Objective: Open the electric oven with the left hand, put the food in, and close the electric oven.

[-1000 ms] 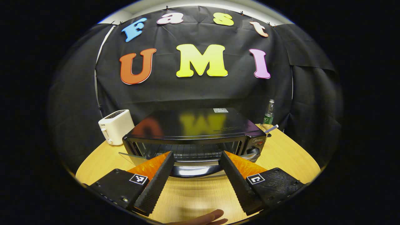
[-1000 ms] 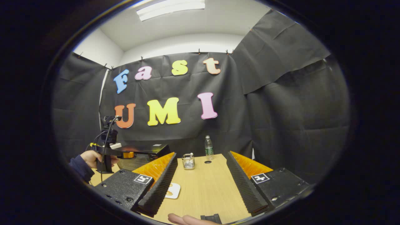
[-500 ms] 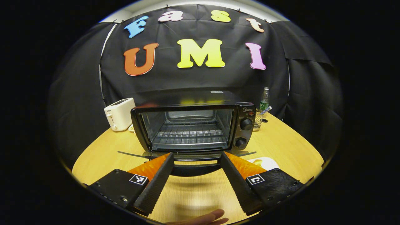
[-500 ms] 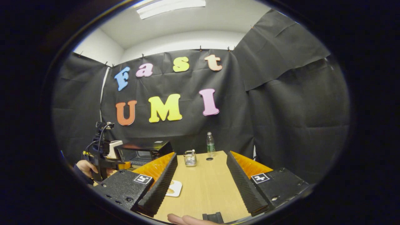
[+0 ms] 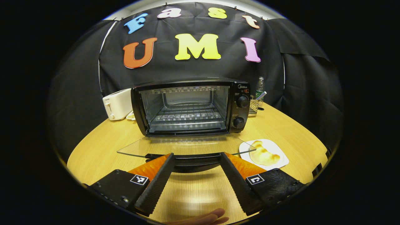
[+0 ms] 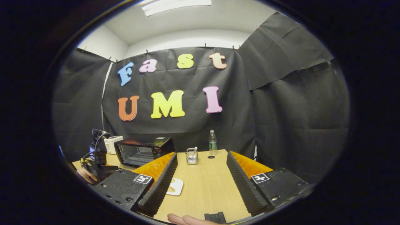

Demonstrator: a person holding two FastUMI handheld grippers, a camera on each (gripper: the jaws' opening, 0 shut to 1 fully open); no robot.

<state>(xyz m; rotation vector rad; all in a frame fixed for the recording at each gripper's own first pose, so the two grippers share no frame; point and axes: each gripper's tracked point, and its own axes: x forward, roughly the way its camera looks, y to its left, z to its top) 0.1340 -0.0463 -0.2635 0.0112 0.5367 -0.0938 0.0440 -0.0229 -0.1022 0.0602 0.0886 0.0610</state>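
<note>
One big black oven (image 5: 190, 107) sits on my wood table (image 5: 281, 125), its glass door (image 5: 184, 147) lying flat open. A brand name sits over its knobs, too small for me to read. My left tongs (image 5: 195, 162) gape wide by the door handle. My right tongs (image 6: 201, 168) gape too, holding nothing. The golden pastry (image 5: 262, 153) rests on a white plate (image 5: 278, 161) beside the door.

In the left gripper view the left gripper (image 5: 196, 157) points forward, level, its fingers spread wide apart. In the right gripper view the right gripper (image 6: 201, 156) likewise stands wide, gripping nothing, held low
</note>
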